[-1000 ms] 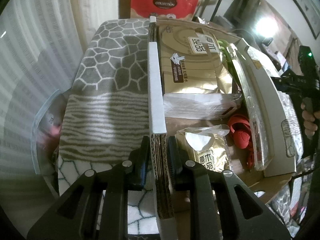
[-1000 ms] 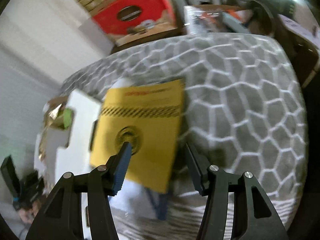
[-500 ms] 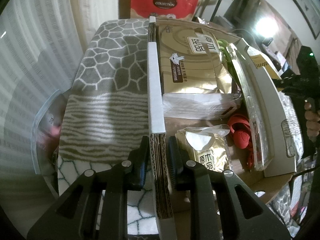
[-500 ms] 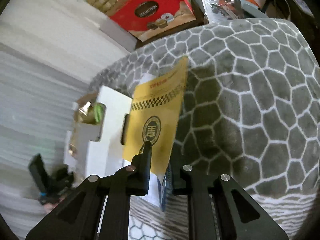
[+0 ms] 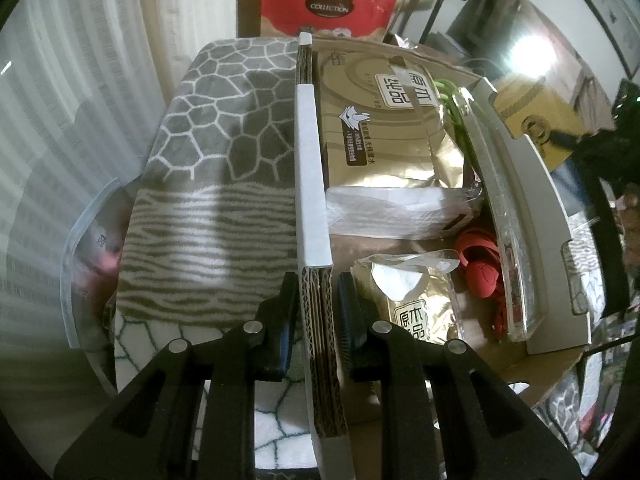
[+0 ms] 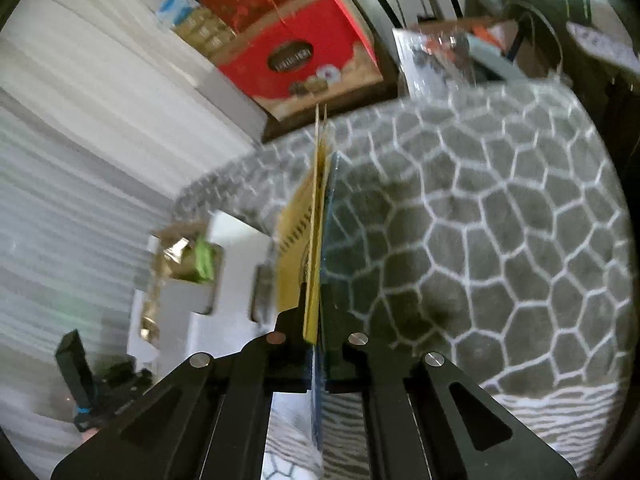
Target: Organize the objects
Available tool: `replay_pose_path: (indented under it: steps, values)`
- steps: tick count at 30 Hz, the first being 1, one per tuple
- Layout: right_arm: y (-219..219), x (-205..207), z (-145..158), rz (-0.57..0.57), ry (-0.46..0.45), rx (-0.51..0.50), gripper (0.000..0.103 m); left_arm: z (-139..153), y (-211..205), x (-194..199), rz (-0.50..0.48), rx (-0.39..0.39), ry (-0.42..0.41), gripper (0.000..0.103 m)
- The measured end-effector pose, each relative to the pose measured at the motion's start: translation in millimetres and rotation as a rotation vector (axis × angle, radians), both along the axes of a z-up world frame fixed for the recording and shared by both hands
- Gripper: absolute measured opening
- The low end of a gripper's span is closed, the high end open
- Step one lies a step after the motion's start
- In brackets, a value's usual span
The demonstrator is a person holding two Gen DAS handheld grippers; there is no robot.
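Grey cobble-patterned blanket (image 6: 500, 216) covers the surface where a cardboard box (image 5: 316, 208) sits, with a red "COLLECTION" gift box (image 5: 328, 6) and pale curtains behind it. From the left wrist view, the left gripper (image 5: 318, 304) has its fingers drawn in against the box's near corrugated wall, one finger outside and one inside, apparently steadying it. Inside the box lie a large gold tissue pack (image 5: 384, 120), a white plastic-wrapped packet (image 5: 392, 212), a smaller gold tissue pack (image 5: 416, 304), something red (image 5: 480, 264) that I cannot identify, a green item (image 5: 452, 96) and a clear plastic piece (image 5: 508, 240) leaning along the far wall. The right gripper (image 6: 318, 344) is pinching a yellow packet (image 6: 308, 248) edge-on, with a blue sheet (image 6: 330, 240) pressed beside it, held in the air above the blanket; in the left view the same packet shows just beyond the box's far white flap (image 5: 536, 208). By my reading the sorting is well along: several things are already packed, and the yellow packet is lifted but not yet over the opening. What seems left is to bring it across the far wall and set it down among the packs, probably on its flat face or slid along a side.
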State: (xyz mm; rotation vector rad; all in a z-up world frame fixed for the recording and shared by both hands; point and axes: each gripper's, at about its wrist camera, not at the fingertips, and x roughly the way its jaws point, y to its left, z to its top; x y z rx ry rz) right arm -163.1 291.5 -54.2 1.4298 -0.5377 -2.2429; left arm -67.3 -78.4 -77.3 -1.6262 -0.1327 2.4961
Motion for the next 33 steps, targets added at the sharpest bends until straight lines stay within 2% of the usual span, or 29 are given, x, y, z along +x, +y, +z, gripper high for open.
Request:
replay_pose_path:
  steps: [3,7,11,16,19,24,33]
  values:
    - [-2.6,4.1,24.6,0.001,0.049,0.004,0.001,0.0,0.2,0.1,0.0,0.001,0.0,0.017]
    - [-17.3,12.0,58.4,0.006,0.121,0.06,0.001,0.0,-0.7,-0.2,0.001,0.002,0.0,0.017]
    - [-42.9,20.9,77.2,0.043,0.159,0.082,0.001,-0.1,-2.8,-0.9,0.004,0.01,-0.002,0.017]
    - [-97.2,33.6,94.6,0.098,0.246,0.245,0.001,-0.4,-5.3,-1.5,0.007,0.015,-0.003,0.017]
    - [-125.5,38.0,92.2,0.142,0.262,0.294,0.001,-0.6,-8.7,-1.6,0.009,0.03,-0.005,0.017]
    - [-167.1,43.8,80.7,0.227,0.253,0.32,0.001,-0.7,-10.7,-2.1,0.01,0.036,-0.007,0.017]
    - [-231.2,65.9,48.5,0.394,0.198,0.331,0.003,-0.9,-9.9,-2.9,0.01,0.042,-0.007,0.017]
